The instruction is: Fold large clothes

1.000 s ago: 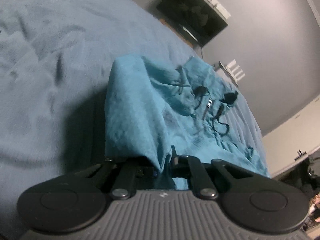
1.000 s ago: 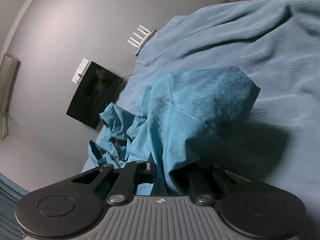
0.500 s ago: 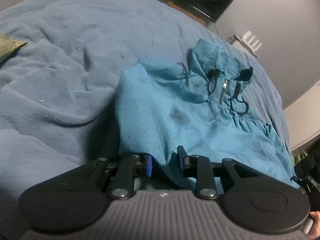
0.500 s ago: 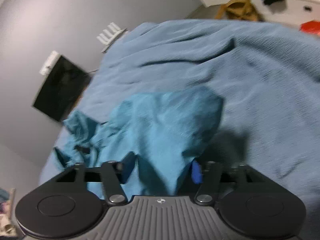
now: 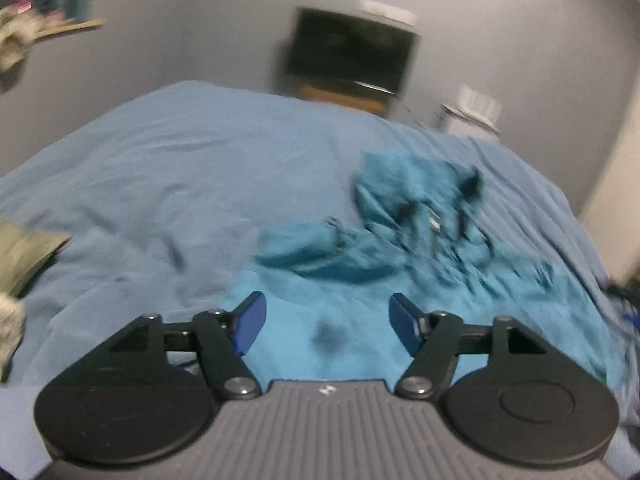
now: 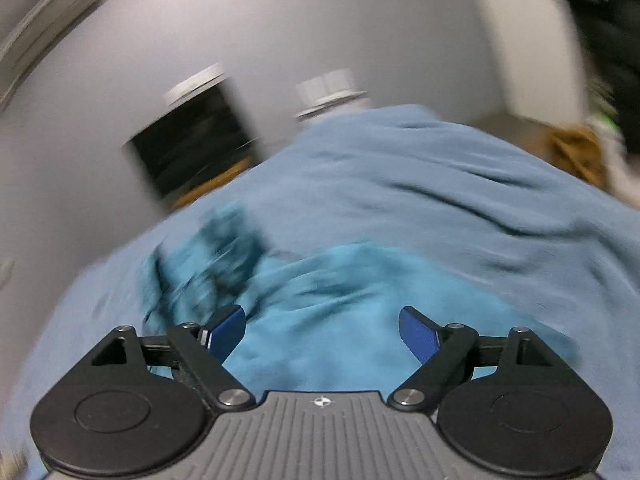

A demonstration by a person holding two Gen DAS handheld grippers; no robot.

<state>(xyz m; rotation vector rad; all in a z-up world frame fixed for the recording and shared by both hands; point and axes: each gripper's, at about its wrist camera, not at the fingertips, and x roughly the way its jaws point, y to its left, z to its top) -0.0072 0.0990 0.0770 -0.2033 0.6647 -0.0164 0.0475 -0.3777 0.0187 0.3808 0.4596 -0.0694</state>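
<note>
Opening wide, both the left tongs (image 5: pixel 327 322) and right tongs (image 6: pixel 322 332) hover empty above the teal hoodie (image 5: pixel 400 280) on the bed (image 5: pixel 160 168).

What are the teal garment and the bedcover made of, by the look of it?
Teal garment: thin woven fabric, likely cotton, matte; it lies in fine crumpled creases, with dark drawcords. Bedcover: thicker, soft, fleece-like, matte; broad rounded folds. Blur leaves both uncertain.

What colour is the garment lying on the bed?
Teal; the garment shows best in the left wrist view, against the duller grey-blue bed.
</note>
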